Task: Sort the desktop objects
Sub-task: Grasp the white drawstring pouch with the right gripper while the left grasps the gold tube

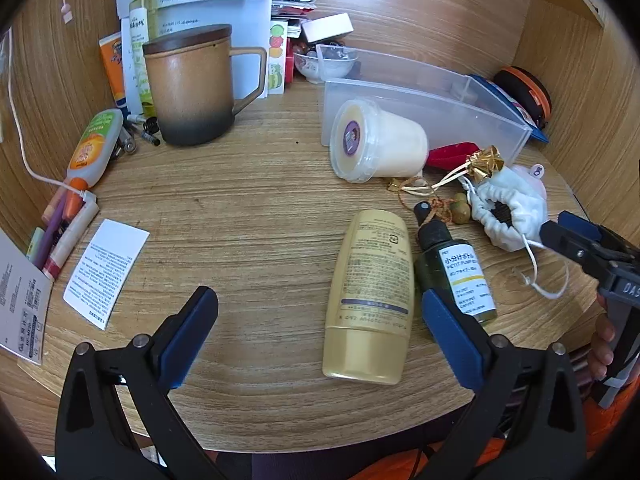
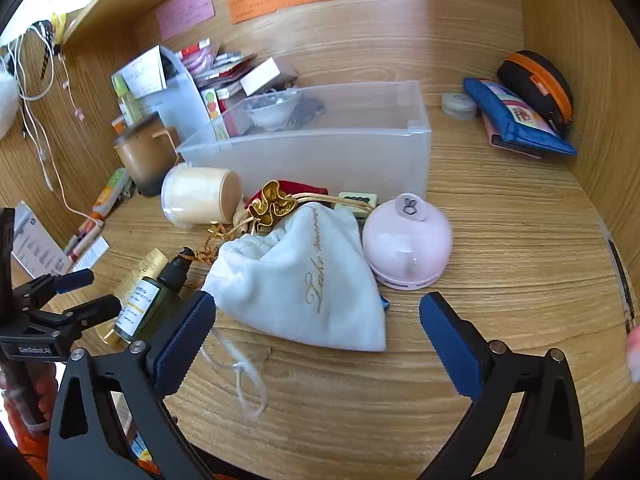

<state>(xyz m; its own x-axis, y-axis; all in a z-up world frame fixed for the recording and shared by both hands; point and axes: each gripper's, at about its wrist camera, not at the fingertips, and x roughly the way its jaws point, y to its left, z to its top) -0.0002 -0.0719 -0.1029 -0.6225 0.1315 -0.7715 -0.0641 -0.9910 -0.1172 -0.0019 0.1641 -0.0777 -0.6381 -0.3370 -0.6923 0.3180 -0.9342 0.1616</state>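
Observation:
A gold tube (image 1: 370,298) lies on the wooden desk between the fingers of my open left gripper (image 1: 318,306), with a dark green pump bottle (image 1: 456,268) beside it at the right finger. A cream cup (image 1: 378,142) lies on its side before a clear plastic bin (image 1: 424,110). My right gripper (image 2: 318,310) is open around the near end of a white drawstring pouch (image 2: 304,280). A pink dome jar (image 2: 408,242) stands to the pouch's right. The right gripper also shows in the left wrist view (image 1: 560,228), touching the pouch (image 1: 508,212).
A brown lidded mug (image 1: 192,88), an orange-green tube (image 1: 94,148), pens and papers crowd the left. A gold ribbon ornament (image 2: 272,202) and red pouch lie by the bin. A blue wallet (image 2: 516,120) and black-orange case (image 2: 536,80) sit at the back right. Wooden walls enclose the desk.

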